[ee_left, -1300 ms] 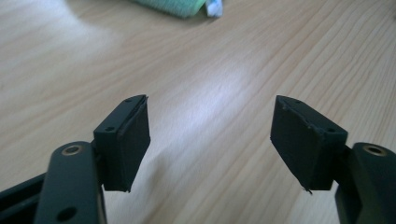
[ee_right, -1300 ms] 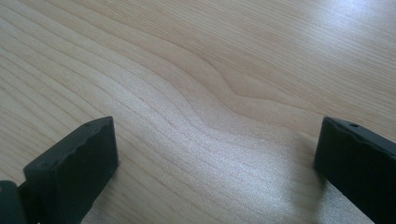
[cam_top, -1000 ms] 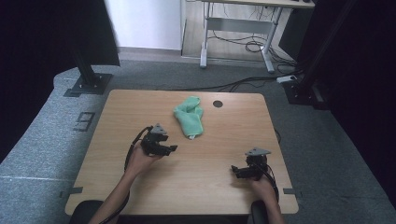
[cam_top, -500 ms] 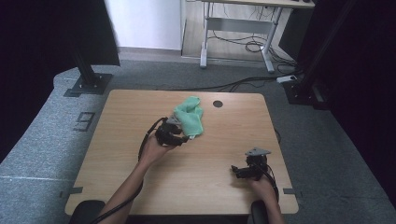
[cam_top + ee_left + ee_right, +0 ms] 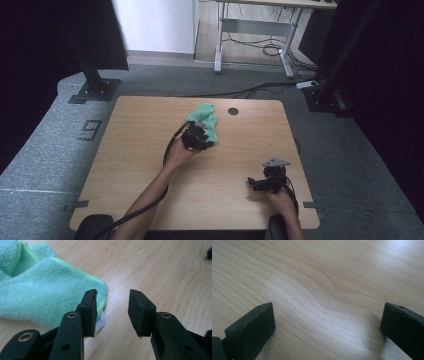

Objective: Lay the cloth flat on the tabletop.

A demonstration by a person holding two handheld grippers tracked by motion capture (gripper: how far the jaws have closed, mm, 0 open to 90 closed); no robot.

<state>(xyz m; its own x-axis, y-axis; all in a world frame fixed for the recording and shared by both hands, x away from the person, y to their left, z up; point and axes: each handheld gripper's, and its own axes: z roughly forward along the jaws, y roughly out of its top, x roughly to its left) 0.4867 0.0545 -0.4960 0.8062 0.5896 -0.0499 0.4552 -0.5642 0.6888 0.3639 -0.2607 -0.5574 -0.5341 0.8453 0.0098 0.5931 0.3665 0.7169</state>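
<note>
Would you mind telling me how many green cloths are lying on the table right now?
1. The green cloth lies crumpled on the far middle of the table, just ahead of the left tool; its corner reaches that tool's open jaws.

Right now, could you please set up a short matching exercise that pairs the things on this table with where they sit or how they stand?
Things:
1. green cloth
2. left gripper
3. right gripper
4. round cable hole

Places or states:
A. fingers wide apart over bare wood near the table's front right
B. crumpled at the far middle of the table
C. dark spot just right of the cloth
D. fingers at the cloth's corner, not pressing it

Pairs: 1-B, 2-D, 3-A, 4-C
</note>
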